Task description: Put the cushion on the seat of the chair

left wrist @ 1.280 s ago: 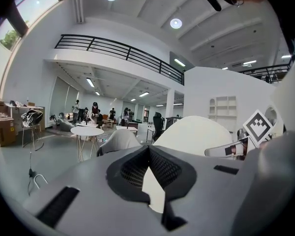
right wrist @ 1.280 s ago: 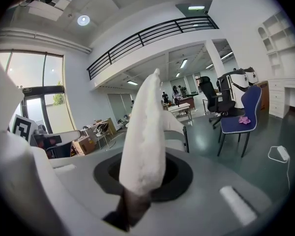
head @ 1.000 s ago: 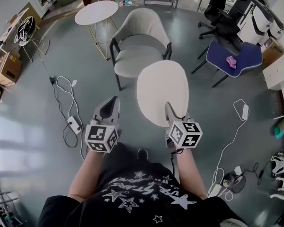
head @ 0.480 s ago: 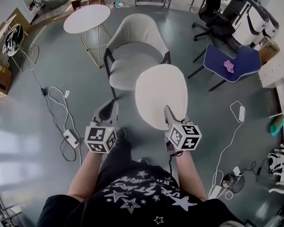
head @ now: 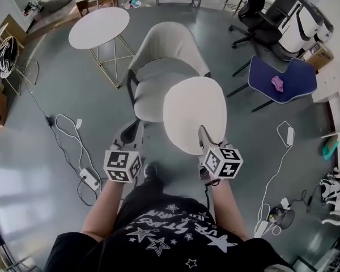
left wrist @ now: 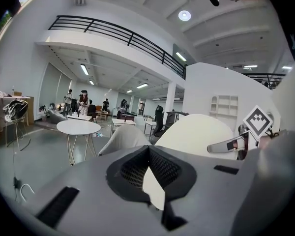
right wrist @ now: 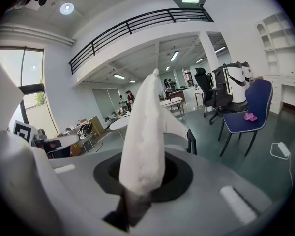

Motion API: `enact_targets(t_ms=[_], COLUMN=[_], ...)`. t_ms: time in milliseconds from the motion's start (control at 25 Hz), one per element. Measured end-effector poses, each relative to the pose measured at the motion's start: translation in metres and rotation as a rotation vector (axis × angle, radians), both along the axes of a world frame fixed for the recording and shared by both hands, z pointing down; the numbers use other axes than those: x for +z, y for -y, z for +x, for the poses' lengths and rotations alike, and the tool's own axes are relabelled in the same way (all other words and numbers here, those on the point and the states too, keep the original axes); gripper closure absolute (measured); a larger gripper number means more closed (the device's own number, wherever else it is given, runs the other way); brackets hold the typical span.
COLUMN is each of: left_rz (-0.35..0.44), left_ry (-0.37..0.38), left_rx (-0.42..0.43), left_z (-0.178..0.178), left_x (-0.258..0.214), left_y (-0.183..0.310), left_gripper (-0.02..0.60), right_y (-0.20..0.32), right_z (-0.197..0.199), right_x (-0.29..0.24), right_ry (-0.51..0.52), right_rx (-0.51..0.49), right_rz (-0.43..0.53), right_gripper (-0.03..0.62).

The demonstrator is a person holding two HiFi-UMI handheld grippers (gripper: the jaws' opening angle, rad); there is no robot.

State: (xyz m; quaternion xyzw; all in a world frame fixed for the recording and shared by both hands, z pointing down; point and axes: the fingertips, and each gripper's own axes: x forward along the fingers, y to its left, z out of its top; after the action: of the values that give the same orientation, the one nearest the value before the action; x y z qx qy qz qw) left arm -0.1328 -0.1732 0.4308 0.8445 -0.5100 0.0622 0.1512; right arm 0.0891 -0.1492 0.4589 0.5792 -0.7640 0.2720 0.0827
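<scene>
Right gripper view: the right gripper (right wrist: 132, 203) has its jaws pinched on the near edge of the white oval fabric cushion (right wrist: 145, 127). The cushion's soft, nubbed surface rises edge-on straight ahead of them. In the head view the cushion is a flat oval with a smooth rim, reaching forward from those jaws. Its far end overlaps the front of the seat of the light grey upholstered shell chair with dark legs (head: 169, 41). The left gripper (head: 133, 130) has its jaws pressed together tip to tip with nothing between them, just left of the cushion, and the seat lies ahead of them. Each gripper cube carries black-and-white square markers.
</scene>
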Motion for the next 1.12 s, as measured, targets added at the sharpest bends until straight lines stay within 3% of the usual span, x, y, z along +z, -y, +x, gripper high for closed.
enact_targets(t_ms=[520,840,1120], left_rz=[-0.041,-0.103,-0.139], left_ry=[-0.008,0.007,0.037], left_rx=[0.029,-0.011,-0.042], left_z=[-0.068,-0.072,-0.076], left_x=[0.023,0.052,0.073], left_y=[0.084,0.102,0.14], left_gripper=[0.574,0.574,0.574], right_y=[0.085,0.118,0.18], right_z=[-0.058,-0.064,-0.069], right_x=[0.008,0.045,0.09], right_ry=[0.037,0.102,0.23], right_rx=[0.087,0.069,0.104], right_rz=[-0.06,-0.134,-0.195], right_gripper=[0.53,0.53,0.53])
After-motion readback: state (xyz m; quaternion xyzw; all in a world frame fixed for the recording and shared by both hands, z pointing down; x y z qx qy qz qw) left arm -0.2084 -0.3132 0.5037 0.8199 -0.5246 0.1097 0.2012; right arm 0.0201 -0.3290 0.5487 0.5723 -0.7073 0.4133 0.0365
